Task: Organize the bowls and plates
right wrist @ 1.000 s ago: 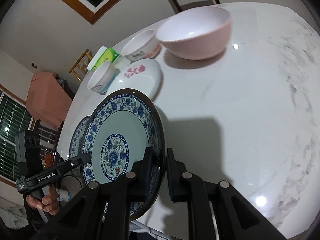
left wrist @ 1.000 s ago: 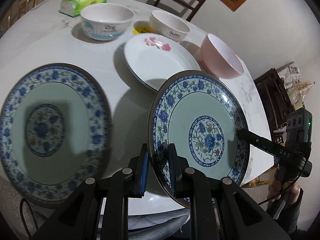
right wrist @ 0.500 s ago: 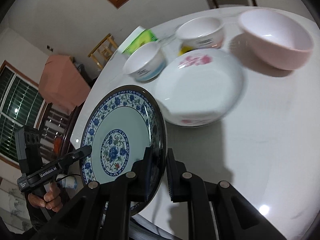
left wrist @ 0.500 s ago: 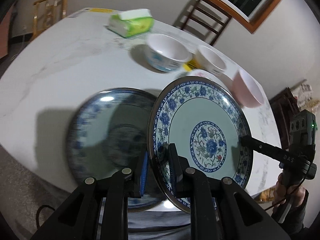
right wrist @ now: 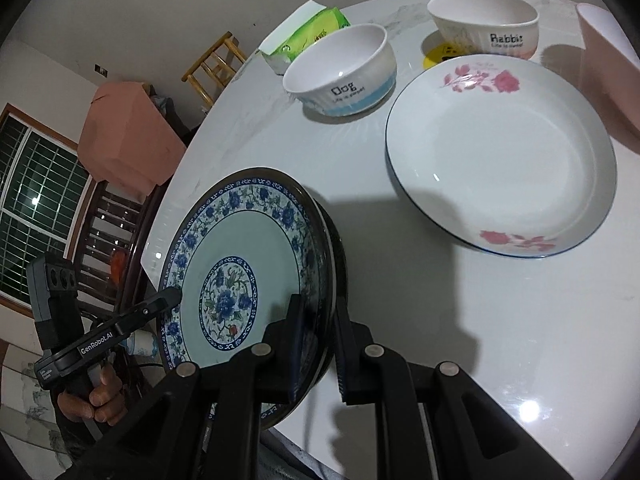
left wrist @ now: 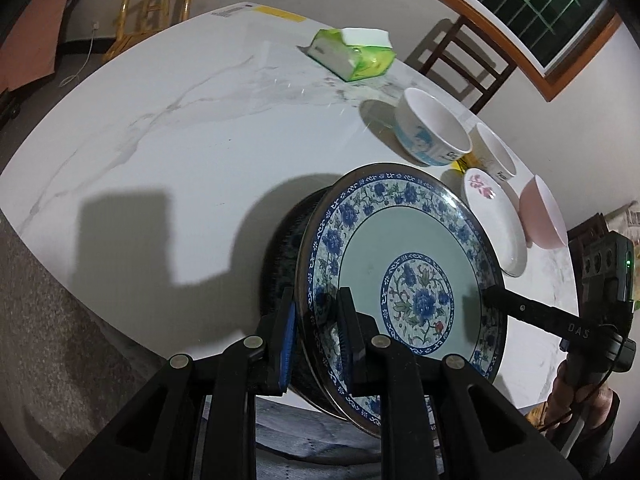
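Note:
A blue-flowered plate with a pale green centre (left wrist: pixel 404 264) (right wrist: pixel 240 256) is held tilted between both grippers. My left gripper (left wrist: pixel 318 308) is shut on its near rim. On the opposite rim my right gripper (right wrist: pixel 318 320) is shut. Each view shows the other gripper's fingertip on the far rim. A second plate of the same pattern (left wrist: pixel 280 256) lies on the white marble table (left wrist: pixel 180 140) directly beneath. Only its dark left edge shows; the held plate hides the rest. Whether the two plates touch I cannot tell.
To the right lie a white plate with pink flowers (right wrist: pixel 500 152), a "Dog" bowl (right wrist: pixel 344 72), a "Rabbit" bowl (right wrist: pixel 484 24) and a pink bowl (left wrist: pixel 544 212). A green tissue pack (left wrist: pixel 352 54) lies further back. Chairs ring the table; its edge runs just below the grippers.
Both grippers have carried the held plate sideways, from beside the second blue plate to above it, now covering most of it. Both grips are unchanged.

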The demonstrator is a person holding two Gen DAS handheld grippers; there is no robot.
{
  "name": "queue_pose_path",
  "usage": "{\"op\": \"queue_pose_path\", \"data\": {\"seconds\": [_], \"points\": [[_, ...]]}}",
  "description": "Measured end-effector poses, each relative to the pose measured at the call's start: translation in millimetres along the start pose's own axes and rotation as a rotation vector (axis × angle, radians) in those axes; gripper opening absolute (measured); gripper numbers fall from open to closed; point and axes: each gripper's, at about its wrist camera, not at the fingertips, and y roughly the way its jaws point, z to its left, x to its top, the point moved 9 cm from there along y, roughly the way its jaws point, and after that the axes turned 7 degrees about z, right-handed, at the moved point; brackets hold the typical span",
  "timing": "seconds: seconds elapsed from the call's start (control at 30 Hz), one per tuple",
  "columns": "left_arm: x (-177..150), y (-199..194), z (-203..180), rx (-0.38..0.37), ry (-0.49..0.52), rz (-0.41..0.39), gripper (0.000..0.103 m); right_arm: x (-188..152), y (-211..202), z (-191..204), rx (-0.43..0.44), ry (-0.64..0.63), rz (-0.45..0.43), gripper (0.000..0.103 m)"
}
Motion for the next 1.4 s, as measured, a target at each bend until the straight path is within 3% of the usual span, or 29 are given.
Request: {"op": "queue_pose_path", "data": {"seconds": [0.5,0.77,0.9,1.1,1.4], "points": [[2.3,11.2,17.5,0.003,-0.030,0.015,0.016,6.0,16.8,11.1,-0.064,-0.031,0.012,0.016],[4.5,11.3,22.1,0.062,-0.031,0.013,0.018,-1.6,20.8,10.4,-0.067,-0.019,0.046,0.017],[0.3,21.3,26.6,0.076,-0.052,0.048,0.021,-0.7,20.9,9.8,-0.072,-0.013,0.054,0.018],[-2.5,24.4,26.3,0.069,-0.053,0.045,0.022,-0.4,20.6,13.4,-0.080,-0.017,0.070,0.030],[-2.2,23.6,19.7,0.123,-0.013,0.017,0.022,-2.4,22.1,23.6,-0.223,-0.113,0.081,0.037]]}}
